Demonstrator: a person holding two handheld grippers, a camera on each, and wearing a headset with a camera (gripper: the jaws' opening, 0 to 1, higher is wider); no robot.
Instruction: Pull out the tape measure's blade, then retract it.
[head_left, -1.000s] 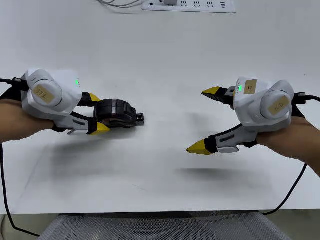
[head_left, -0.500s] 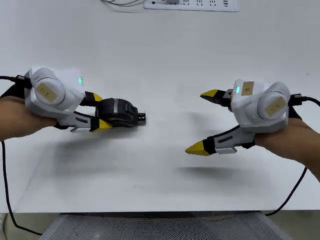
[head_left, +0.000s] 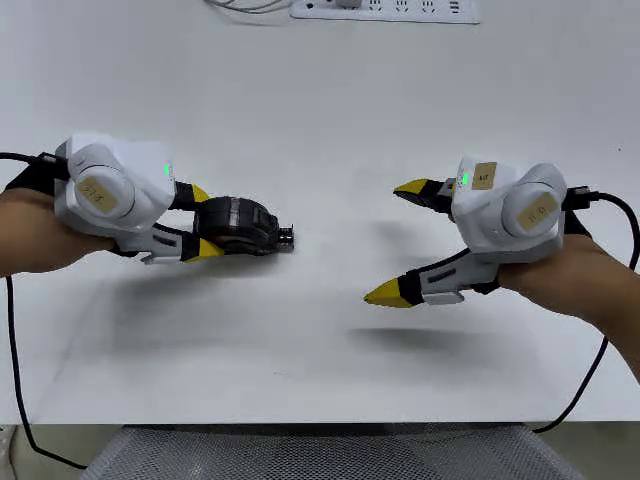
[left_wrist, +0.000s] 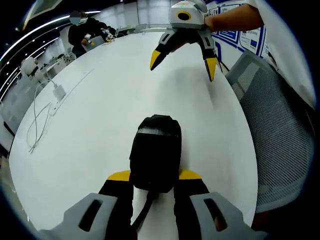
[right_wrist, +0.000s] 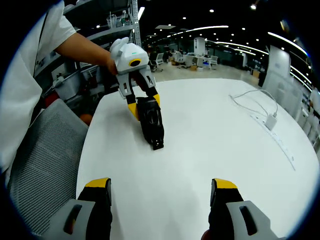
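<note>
A black tape measure (head_left: 238, 225) rests on the white table (head_left: 320, 120) at the left, its blade tip (head_left: 285, 237) pointing right and the blade inside the case. My left gripper (head_left: 197, 220) is shut on the tape measure (left_wrist: 156, 152), its yellow tips pressed against the case sides. My right gripper (head_left: 398, 242) hovers open to the right, a hand's width away from the blade tip, with nothing between its fingers. In the right gripper view the tape measure (right_wrist: 151, 121) lies straight ahead with the left gripper (right_wrist: 143, 104) on it.
A white power strip (head_left: 385, 9) with cables lies at the table's far edge. A mesh chair (head_left: 320, 452) sits below the near edge. Black cables trail from both grippers off the table's sides.
My right gripper has drifted slightly left toward the tape measure. The left gripper and tape measure have barely moved.
</note>
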